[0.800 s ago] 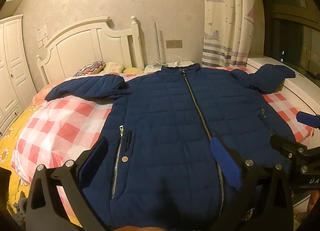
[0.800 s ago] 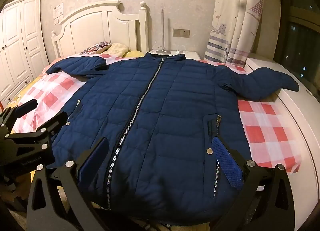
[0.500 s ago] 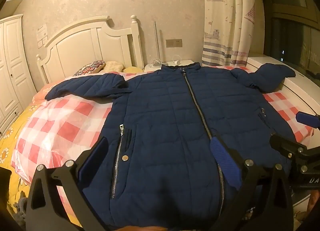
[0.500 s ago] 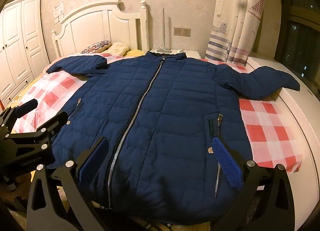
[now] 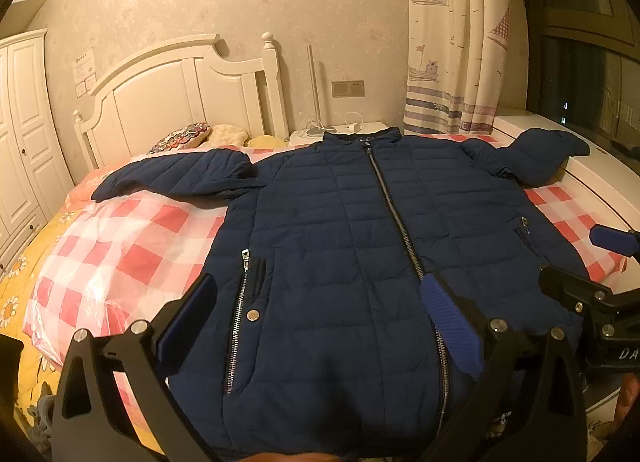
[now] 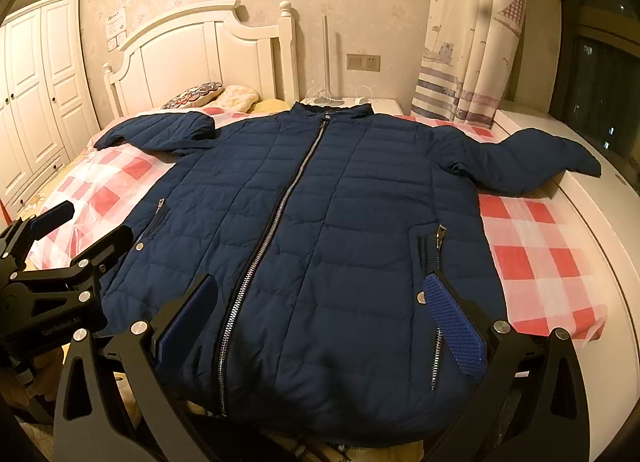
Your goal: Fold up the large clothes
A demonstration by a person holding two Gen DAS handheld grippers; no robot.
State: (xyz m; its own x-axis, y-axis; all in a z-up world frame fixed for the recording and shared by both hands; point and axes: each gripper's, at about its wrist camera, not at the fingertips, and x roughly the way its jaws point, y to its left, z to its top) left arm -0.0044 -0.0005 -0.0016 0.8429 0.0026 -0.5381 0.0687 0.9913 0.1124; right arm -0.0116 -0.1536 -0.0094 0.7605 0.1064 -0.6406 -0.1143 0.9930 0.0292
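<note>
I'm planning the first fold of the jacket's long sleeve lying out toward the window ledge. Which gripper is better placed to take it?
Probably the right hand-held gripper. It is open at the jacket's hem on the side of that sleeve. The left hand-held gripper, also open, sits across the zipper from it.

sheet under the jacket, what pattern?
Red-and-white check sheet, clearest in the right wrist view, beside the navy jacket.

Both the left gripper (image 5: 318, 320) and the right gripper (image 6: 320, 320) are matte black angular frames with triangular cut-outs, studded with round silver screws, their fingers (image 6: 454, 324) faced in textured blue pads, and faint pale lettering marks each body's side.
</note>
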